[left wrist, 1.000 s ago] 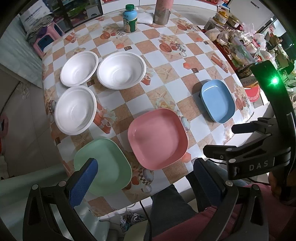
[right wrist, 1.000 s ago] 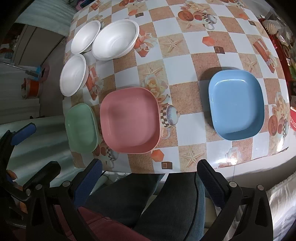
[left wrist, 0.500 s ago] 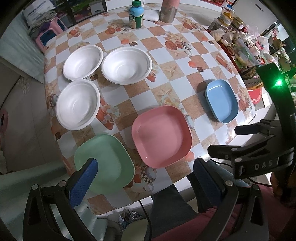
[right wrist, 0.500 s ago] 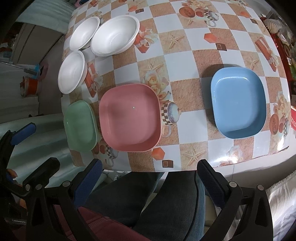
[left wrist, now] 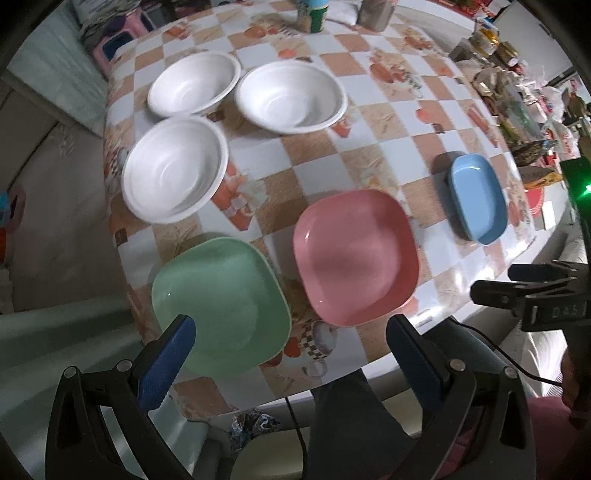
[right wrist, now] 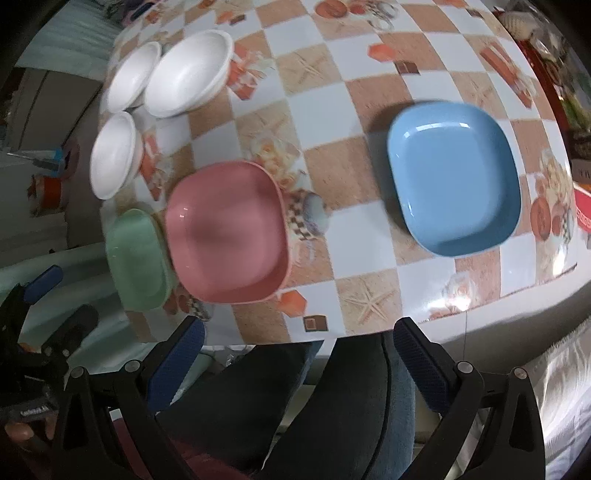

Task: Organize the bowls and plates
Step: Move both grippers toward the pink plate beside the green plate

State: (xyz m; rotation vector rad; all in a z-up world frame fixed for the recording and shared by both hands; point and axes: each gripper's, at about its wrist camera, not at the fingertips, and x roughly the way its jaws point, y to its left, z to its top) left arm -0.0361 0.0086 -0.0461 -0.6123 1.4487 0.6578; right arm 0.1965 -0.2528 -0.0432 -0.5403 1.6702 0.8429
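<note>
Three square plates lie along the table's near edge: a green plate (left wrist: pixel 221 306) (right wrist: pixel 138 258), a pink plate (left wrist: pixel 354 254) (right wrist: pixel 227 230) and a blue plate (left wrist: pixel 476 197) (right wrist: pixel 454 177). Three white bowls sit behind them at the left: the nearest bowl (left wrist: pixel 173 170) (right wrist: pixel 114 158), the far left bowl (left wrist: pixel 194 83) (right wrist: pixel 133 81) and the widest bowl (left wrist: pixel 291 96) (right wrist: pixel 188 72). My left gripper (left wrist: pixel 291 350) hangs open just above the table's near edge, its left finger over the green plate's rim. My right gripper (right wrist: pixel 299 354) is open and empty, off the near edge between the pink and blue plates.
The checkered tablecloth (left wrist: pixel 369 129) covers a table whose rounded edge runs close to both grippers. A green bottle (left wrist: pixel 314 14) and a container (left wrist: pixel 373 11) stand at the far side. Cluttered packets (left wrist: pixel 517 99) fill the right. A person's legs (right wrist: pixel 314 406) are under the edge.
Both grippers have moved forward and lower toward the table, so the plates look larger. The left gripper now reaches over the green plate's near rim. No plate or bowl has moved.
</note>
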